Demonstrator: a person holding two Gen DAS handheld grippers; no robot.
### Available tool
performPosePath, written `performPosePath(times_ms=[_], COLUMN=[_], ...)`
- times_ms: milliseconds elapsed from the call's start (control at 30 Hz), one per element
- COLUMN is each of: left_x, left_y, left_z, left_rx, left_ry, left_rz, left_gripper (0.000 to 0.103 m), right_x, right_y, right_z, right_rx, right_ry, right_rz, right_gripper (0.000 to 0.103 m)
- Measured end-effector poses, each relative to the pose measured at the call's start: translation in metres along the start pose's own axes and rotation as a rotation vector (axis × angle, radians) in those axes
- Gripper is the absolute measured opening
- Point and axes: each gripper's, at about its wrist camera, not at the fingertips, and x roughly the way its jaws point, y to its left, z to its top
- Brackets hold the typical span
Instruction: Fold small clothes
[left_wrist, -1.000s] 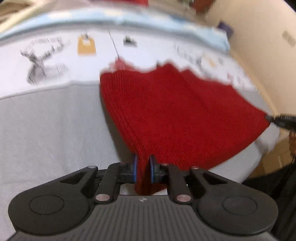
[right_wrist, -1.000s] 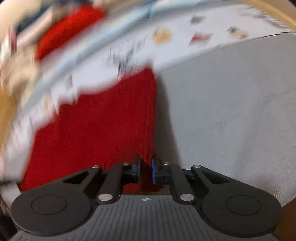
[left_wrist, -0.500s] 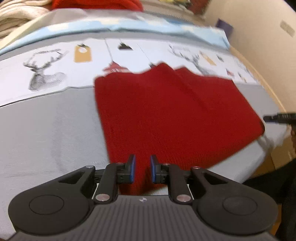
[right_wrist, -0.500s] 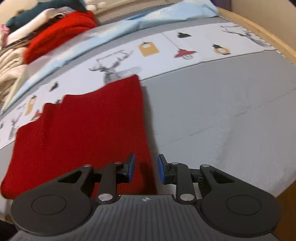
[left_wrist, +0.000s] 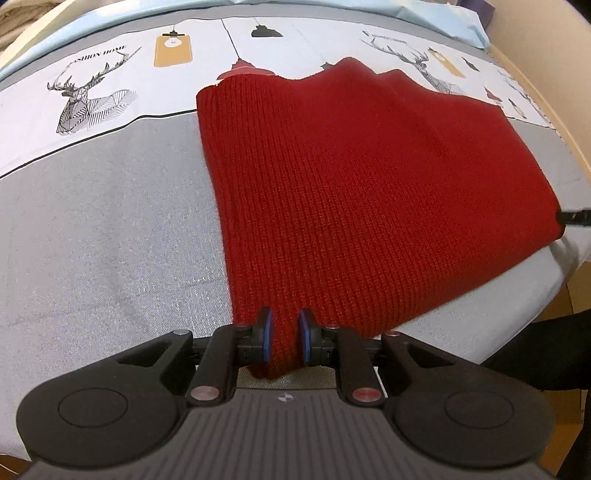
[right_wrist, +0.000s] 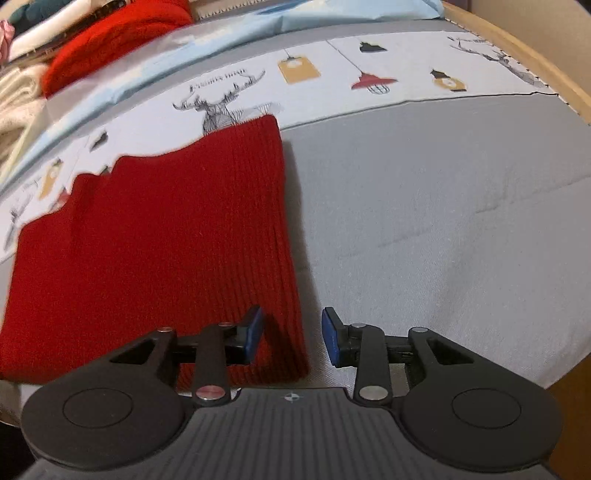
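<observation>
Across the grey bedsheet (left_wrist: 110, 236), a red knitted garment (left_wrist: 369, 206) is spread flat, folded into a rough rectangle, its far edge overlapping the white printed band (left_wrist: 92, 96) of deer and lantern drawings toward 12 o'clock.

Seen from the left wrist, the near corner of the garment is pinched between the blue-padded fingers (left_wrist: 266, 334) of the left gripper (left_wrist: 283, 334); the gap is narrow and filled by a ridge of red knit, so the corner is grasped. At 3 o'clock in this view, a dark fingertip of the right gripper (left_wrist: 576, 218) is seen at the garment's right corner.

Seen from the right wrist, the garment (right_wrist: 155, 251) lies toward 9 o'clock, its ribbed right edge running from 12 o'clock down to the right gripper (right_wrist: 291, 334). The fingers (right_wrist: 328, 336) there are parted and are opening; the garment's corner lies below and between them, but the pads are not pressed on it, so the cloth is released. Bare grey bedsheet (right_wrist: 443, 221) fills the side toward 3 o'clock.

At 11 o'clock, beyond a pale blue cloth (right_wrist: 229, 48), a pile of other clothes (right_wrist: 110, 40), red and cream, is seen, blurred.
</observation>
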Motion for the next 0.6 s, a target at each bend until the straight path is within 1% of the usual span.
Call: performPosePath(times_ms=[67,100,167,300,400,433,467,500,533,567,600], left_x=[-0.001,-0.003,-0.003,-0.004,-0.007,-0.009,-0.012,-0.016,-0.020,-0.024,-0.029], left_y=[0.002,0.002,0.004,0.006,0.010,0.012,0.013,0.016,0.020,0.024,0.030], left_z=[0.001,0.000,0.000,-0.001,-0.001,-0.001,-0.001,-0.001,0.000,0.000,0.000], left_rx=[-0.009,-0.012,-0.014,-0.013,-0.034,-0.042,-0.051,-0.063,-0.082,-0.105,-0.135], left_ry=[-0.002,-0.004,-0.008,-0.010,-0.019,-0.026,-0.038,-0.053,-0.072,-0.089,-0.107], left_rz=[-0.003,-0.004,-0.008,-0.015,-0.031,-0.037,-0.039,-0.036,-0.033,-0.035,-0.039], left_gripper=[0.017,0.018,0.018,0.018,0.019,0.019,0.022,0.026,0.026,0.026,0.026], right_x=[0.011,0.013,0.009,-0.002,0.011,0.011,0.007,0.003,0.000,0.000,0.005], right_y=[0.001,0.002,0.005,0.005,0.008,0.010,0.011,0.012,0.013,0.013,0.014], right_z=[-0.004,-0.003,0.000,0.000,0.001,0.001,0.000,0.000,0.000,-0.001,-0.002], right_rx=[-0.025,-0.030,-0.034,-0.003,-0.012,-0.012,-0.007,0.001,0.010,0.008,-0.001], right_ry=[0.056,0.059,0.037,-0.011,0.032,0.028,0.008,-0.022,-0.051,-0.057,-0.034], right_rz=[-0.037,-0.040,-0.042,-0.033,-0.075,-0.082,-0.088,-0.090,-0.091,-0.098,-0.116], right_gripper=[0.040,0.040,0.040,0.040,0.042,0.042,0.042,0.042,0.042,0.042,0.042])
